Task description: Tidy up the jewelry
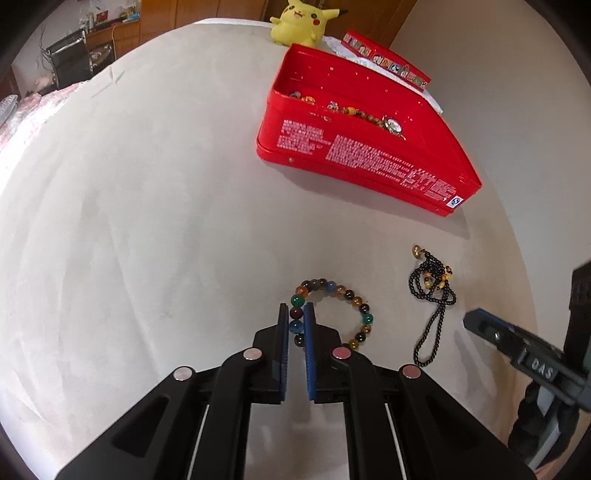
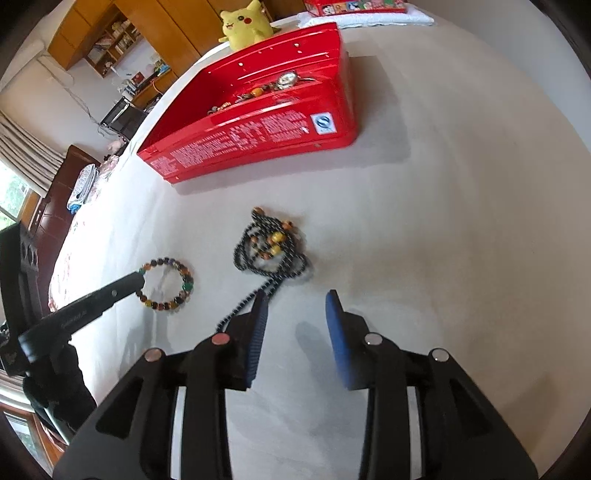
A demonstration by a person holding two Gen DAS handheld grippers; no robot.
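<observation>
The bead bracelet [image 1: 332, 314] lies on the pale table [image 1: 147, 221], its left arc clenched between the pads of the left gripper [image 1: 296, 314]. Just right of it rests a black bead necklace [image 2: 271, 247], heaped with one loop trailing toward the right gripper [image 2: 295, 302]. That gripper stands released; its left finger [image 2: 258, 325] sits beside the trailing loop, with nothing between the pads. Beyond both pieces stands the red tin [image 1: 369, 155], open, holding a watch [image 1: 392, 124] and other beads. A yellow plush toy [image 1: 299, 20] sits behind it.
</observation>
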